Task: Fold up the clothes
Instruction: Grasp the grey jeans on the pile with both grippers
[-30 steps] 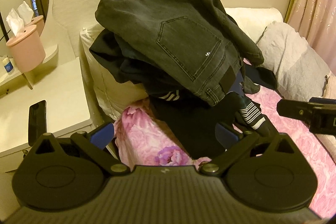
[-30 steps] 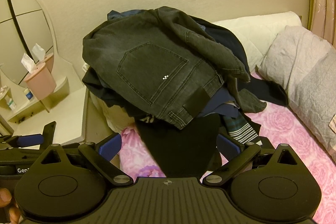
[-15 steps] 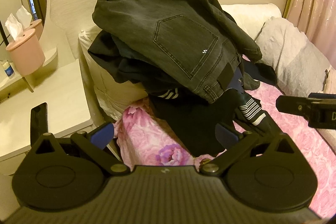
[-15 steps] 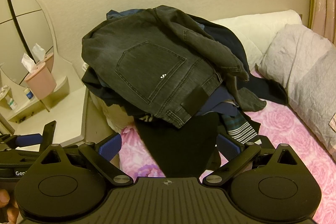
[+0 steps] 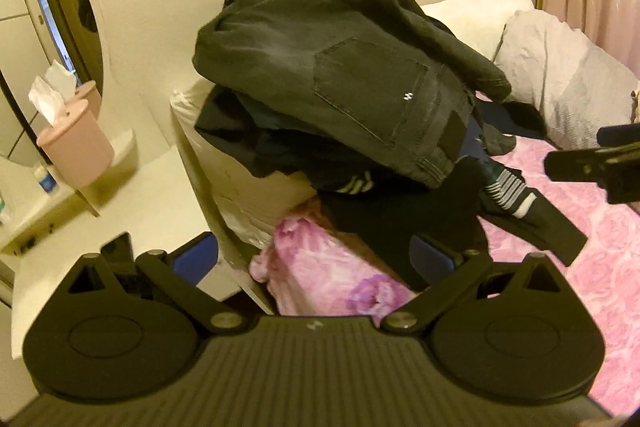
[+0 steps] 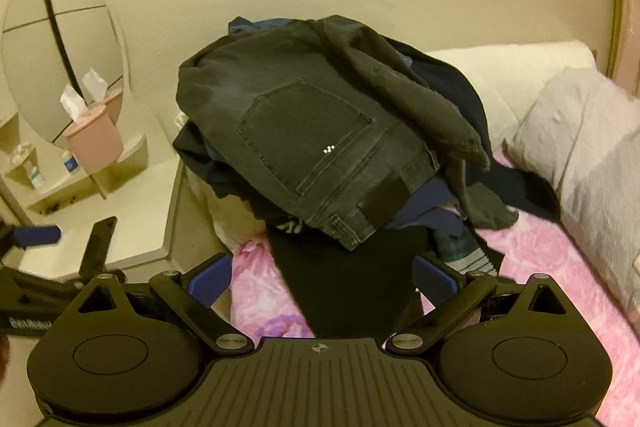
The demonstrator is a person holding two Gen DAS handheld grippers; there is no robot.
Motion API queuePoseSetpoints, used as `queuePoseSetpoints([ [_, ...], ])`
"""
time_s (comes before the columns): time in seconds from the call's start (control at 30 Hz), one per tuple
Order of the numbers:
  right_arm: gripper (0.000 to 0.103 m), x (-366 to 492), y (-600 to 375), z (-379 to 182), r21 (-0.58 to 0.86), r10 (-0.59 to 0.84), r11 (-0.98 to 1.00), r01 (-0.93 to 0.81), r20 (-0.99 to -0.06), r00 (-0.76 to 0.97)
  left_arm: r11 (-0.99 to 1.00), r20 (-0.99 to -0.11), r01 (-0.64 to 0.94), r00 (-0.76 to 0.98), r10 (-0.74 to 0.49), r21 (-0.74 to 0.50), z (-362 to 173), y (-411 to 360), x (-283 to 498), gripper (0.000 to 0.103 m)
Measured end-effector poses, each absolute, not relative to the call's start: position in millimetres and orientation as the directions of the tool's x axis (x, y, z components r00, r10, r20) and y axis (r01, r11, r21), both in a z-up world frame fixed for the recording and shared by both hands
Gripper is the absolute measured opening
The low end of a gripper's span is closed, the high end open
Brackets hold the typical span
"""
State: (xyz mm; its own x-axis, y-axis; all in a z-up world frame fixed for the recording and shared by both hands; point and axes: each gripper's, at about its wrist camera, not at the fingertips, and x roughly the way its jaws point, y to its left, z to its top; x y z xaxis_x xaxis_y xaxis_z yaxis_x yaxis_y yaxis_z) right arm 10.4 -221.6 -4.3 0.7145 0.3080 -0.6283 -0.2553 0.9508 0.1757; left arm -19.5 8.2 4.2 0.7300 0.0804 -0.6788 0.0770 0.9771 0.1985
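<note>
A heap of dark clothes is piled at the head of the bed, topped by dark grey jeans with the back pocket facing up. Under them lie navy garments, a black garment hanging toward me, and a striped cuff. My left gripper is open, short of the heap, with nothing between its blue pads. My right gripper is also open and holds nothing, just short of the black garment. Part of the right gripper shows at the right edge of the left wrist view.
The bed has a pink floral cover, a grey pillow and a white pillow. Left of the bed stands a white dresser with an oval mirror, a pink tissue holder and a dark phone.
Both views have shifted, and the heap now sits farther right in the left wrist view and looks a little smaller. The clothes themselves have not moved. Both grippers stay open.
</note>
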Motion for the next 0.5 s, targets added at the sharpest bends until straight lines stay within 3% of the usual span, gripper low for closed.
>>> queuePoseSetpoints([
  [0.2,0.099,37.7,-190.3,-12.1,0.040,0.295,0.939,-0.342,-0.603,0.741,0.960,-0.624,0.130,0.779,0.057,0.249,9.0,47.6,35.9,0.101],
  [0.5,0.099,127.0,-108.8,-58.6,-0.234,0.250,0.843,-0.484,-0.625,0.739,0.957,-0.583,0.199,0.811,-0.041,0.210,18.6,128.9,216.3,0.101],
])
